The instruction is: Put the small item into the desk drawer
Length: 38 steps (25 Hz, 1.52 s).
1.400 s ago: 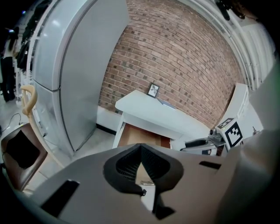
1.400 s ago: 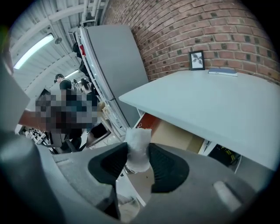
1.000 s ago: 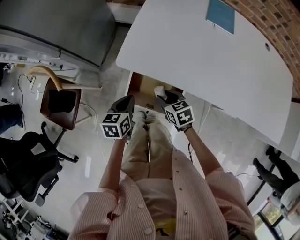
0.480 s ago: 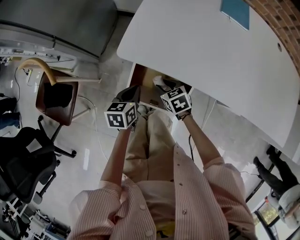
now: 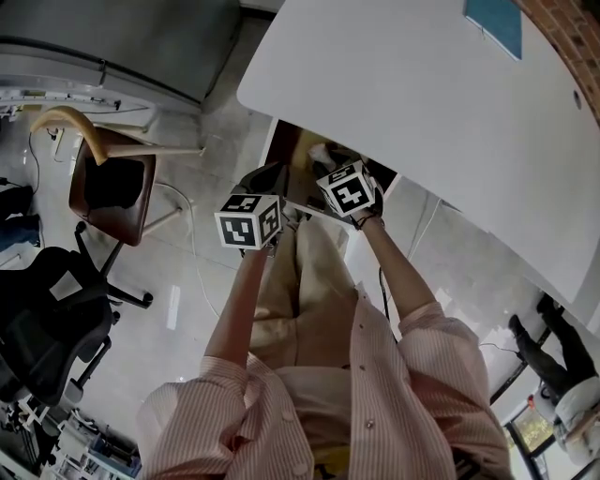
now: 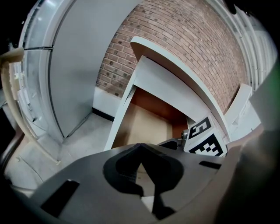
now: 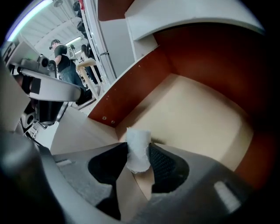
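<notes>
The desk drawer [image 5: 291,155] stands pulled out under the white desk top [image 5: 422,103]; its beige bottom [image 7: 197,113] and red-brown walls fill the right gripper view. My right gripper [image 7: 138,146] is shut on the small item [image 7: 138,153], a white crumpled roll, which it holds over the drawer's near corner. In the head view the right gripper [image 5: 330,167] reaches into the drawer opening and the small item [image 5: 321,154] shows as a pale spot. My left gripper [image 6: 140,144] is shut on nothing, just short of the drawer [image 6: 146,124], to the left of the right gripper's marker cube [image 6: 205,139].
A wooden chair [image 5: 108,183] and a black office chair [image 5: 47,319] stand on the floor to the left. A grey cabinet [image 5: 122,37] is at the far left. A blue notebook [image 5: 494,21] lies on the desk. A person [image 7: 65,65] stands far off.
Both grippers have moved forward toward the desk. The right gripper with the small item now reaches over the open drawer; the left has come up beside the drawer's front.
</notes>
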Each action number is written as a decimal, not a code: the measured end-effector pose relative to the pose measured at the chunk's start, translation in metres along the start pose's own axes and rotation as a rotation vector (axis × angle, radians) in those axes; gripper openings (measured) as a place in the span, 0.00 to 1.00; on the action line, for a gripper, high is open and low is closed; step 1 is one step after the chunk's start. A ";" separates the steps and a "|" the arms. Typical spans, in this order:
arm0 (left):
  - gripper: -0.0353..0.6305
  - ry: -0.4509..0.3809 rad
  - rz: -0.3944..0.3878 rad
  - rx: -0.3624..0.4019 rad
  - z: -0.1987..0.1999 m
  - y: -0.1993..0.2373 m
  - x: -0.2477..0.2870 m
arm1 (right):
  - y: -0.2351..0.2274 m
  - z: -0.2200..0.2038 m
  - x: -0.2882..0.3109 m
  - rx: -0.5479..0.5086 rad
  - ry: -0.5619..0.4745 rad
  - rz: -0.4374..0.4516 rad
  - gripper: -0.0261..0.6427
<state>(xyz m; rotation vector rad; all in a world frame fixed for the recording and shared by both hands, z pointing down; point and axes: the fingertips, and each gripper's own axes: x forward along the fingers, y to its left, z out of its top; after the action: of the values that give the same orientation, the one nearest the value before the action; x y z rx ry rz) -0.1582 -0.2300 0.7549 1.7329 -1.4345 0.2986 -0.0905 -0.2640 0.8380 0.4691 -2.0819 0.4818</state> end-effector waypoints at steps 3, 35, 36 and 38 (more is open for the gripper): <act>0.05 0.001 0.004 -0.001 -0.002 0.002 0.002 | -0.002 -0.007 0.011 -0.028 0.044 -0.001 0.27; 0.05 -0.018 -0.034 0.069 0.039 -0.040 -0.081 | 0.027 0.042 -0.096 0.037 -0.141 0.024 0.08; 0.05 -0.022 -0.038 0.082 0.042 -0.043 -0.087 | 0.030 0.047 -0.104 0.043 -0.165 0.029 0.08; 0.05 -0.034 -0.043 0.102 0.049 -0.047 -0.098 | 0.034 0.055 -0.120 0.044 -0.200 0.032 0.06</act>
<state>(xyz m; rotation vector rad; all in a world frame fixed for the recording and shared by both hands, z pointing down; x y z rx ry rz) -0.1625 -0.1975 0.6400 1.8565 -1.4262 0.3263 -0.0850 -0.2458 0.7030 0.5288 -2.2775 0.5187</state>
